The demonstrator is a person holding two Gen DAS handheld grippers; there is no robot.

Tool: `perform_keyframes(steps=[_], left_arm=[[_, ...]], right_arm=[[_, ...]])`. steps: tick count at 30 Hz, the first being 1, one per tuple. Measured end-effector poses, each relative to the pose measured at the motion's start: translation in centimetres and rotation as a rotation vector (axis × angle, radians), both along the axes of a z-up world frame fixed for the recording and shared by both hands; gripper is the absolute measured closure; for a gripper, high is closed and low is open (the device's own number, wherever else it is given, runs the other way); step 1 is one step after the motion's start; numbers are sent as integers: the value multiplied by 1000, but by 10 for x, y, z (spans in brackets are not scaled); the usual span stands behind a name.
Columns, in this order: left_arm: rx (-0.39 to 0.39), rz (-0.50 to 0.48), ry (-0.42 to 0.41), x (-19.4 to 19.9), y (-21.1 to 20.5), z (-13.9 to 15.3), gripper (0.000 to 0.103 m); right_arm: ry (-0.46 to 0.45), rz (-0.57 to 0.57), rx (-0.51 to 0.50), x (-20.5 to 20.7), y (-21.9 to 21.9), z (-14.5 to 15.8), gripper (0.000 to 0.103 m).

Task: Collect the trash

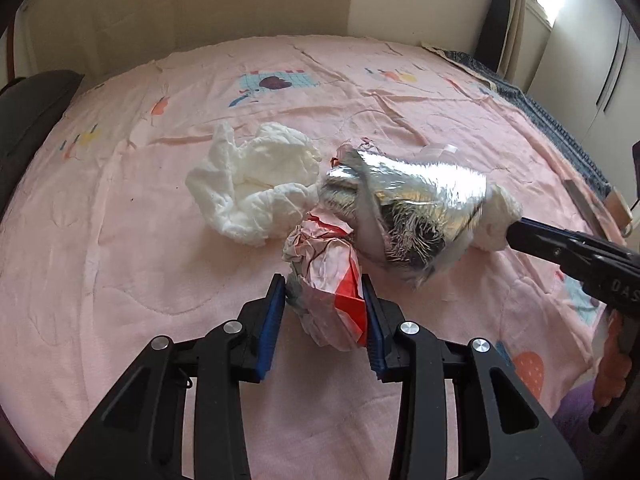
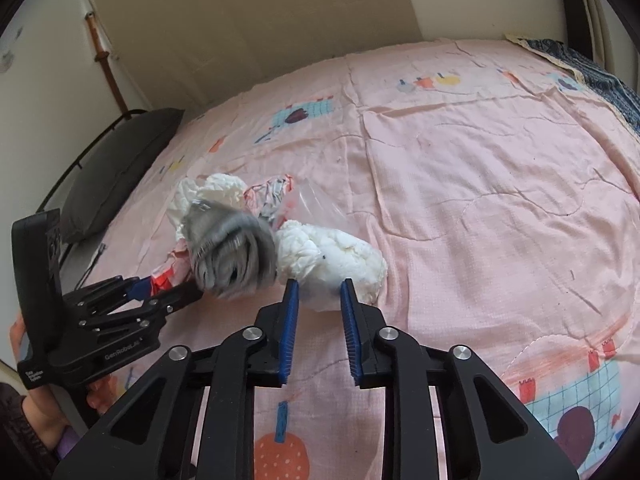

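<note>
My left gripper [image 1: 323, 304] is shut on a crumpled pink, white and red wrapper [image 1: 332, 280] just above the pink bedspread [image 1: 120, 260]. A silver foil bag [image 1: 408, 204] hangs between the two grippers and touches the wrapper. In the right wrist view the foil bag [image 2: 232, 256] is blurred. My right gripper [image 2: 320, 286] is shut on a wad of white tissue [image 2: 340, 256]. It comes in from the right in the left wrist view, where the right gripper [image 1: 514, 232] grips that tissue [image 1: 500, 212]. A second, larger white tissue [image 1: 252, 188] lies loose on the bed.
A piece of clear plastic [image 2: 308, 200] lies behind the trash pile. A dark pillow [image 2: 116, 172] sits at the bed's left edge and a blue patterned cloth [image 1: 552, 120] at its far right. Walls close the far side. A person's hand [image 1: 612, 360] holds the right gripper.
</note>
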State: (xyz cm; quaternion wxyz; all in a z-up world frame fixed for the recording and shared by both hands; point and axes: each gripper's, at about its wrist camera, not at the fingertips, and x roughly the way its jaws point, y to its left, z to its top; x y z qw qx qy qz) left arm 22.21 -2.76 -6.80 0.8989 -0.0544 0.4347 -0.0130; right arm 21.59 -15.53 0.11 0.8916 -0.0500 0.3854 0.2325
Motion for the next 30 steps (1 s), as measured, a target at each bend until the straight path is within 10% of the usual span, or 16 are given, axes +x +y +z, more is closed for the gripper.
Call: perform_keyframes(steps=[9, 13, 22, 30], left_arm=[[-112, 44, -42, -23, 12, 15, 65], [-133, 57, -50, -29, 17, 18, 65], [-170, 36, -50, -27, 26, 16, 65], [-190, -20, -22, -7, 37, 6, 65]], right_arm=[[-12, 28, 15, -10, -6, 3, 92], [36, -9, 92, -3, -16, 1, 54], [71, -48, 99, 9, -3, -8, 22], [48, -74, -125, 16, 27, -26, 28]])
